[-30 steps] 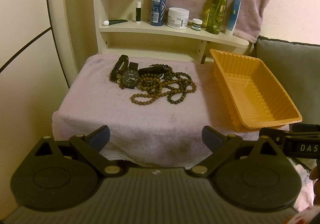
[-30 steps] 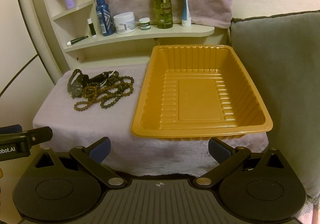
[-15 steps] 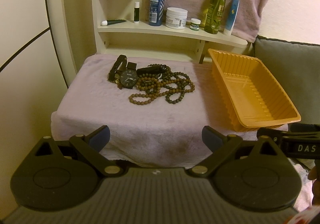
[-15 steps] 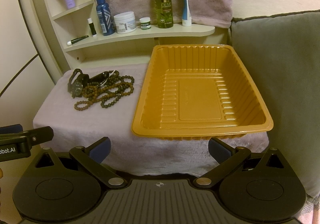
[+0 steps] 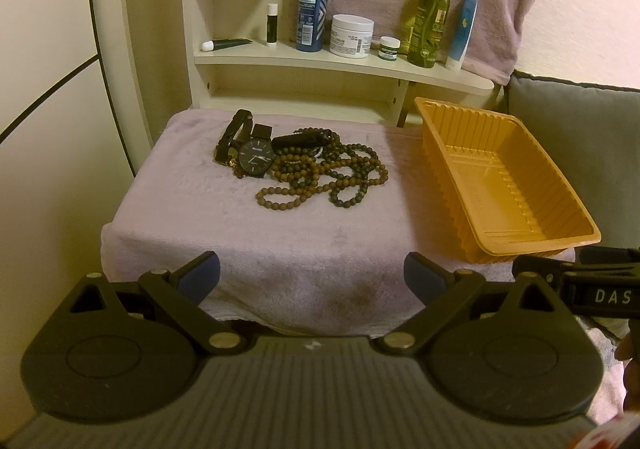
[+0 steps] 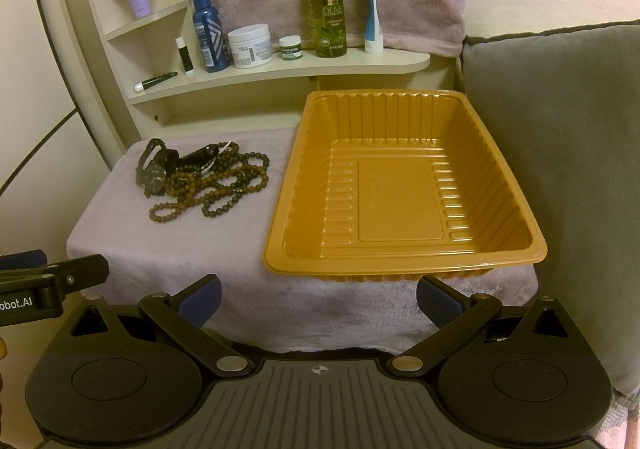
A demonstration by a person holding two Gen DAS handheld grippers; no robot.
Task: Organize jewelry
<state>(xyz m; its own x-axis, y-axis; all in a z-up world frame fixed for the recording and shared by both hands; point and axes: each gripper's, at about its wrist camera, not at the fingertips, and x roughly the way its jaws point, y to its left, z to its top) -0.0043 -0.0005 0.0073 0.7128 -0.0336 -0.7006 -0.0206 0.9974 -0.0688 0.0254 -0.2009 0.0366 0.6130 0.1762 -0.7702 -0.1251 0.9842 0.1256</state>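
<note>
Two hand-held grippers hover side by side at the near edge of a small stand draped in a pale lilac towel. The left gripper has its blue-padded fingers spread wide with nothing between them, and the right gripper is spread just as wide and equally empty. On the far left part of the towel lies a tangle of jewelry: a black wristwatch with a dark round dial, a second black band just behind it, and long strands of brown and dark wooden beads looped in a loose heap touching the watch. To the right of the heap, apart from it, sits an empty orange plastic tray with ribbed walls, its near rim overhanging the towel's front edge. Behind the stand, a cream shelf carries a blue spray bottle, a white jar, a green olive-oil spray bottle and a few small tubes. A grey cushion stands to the right of the tray.
</note>
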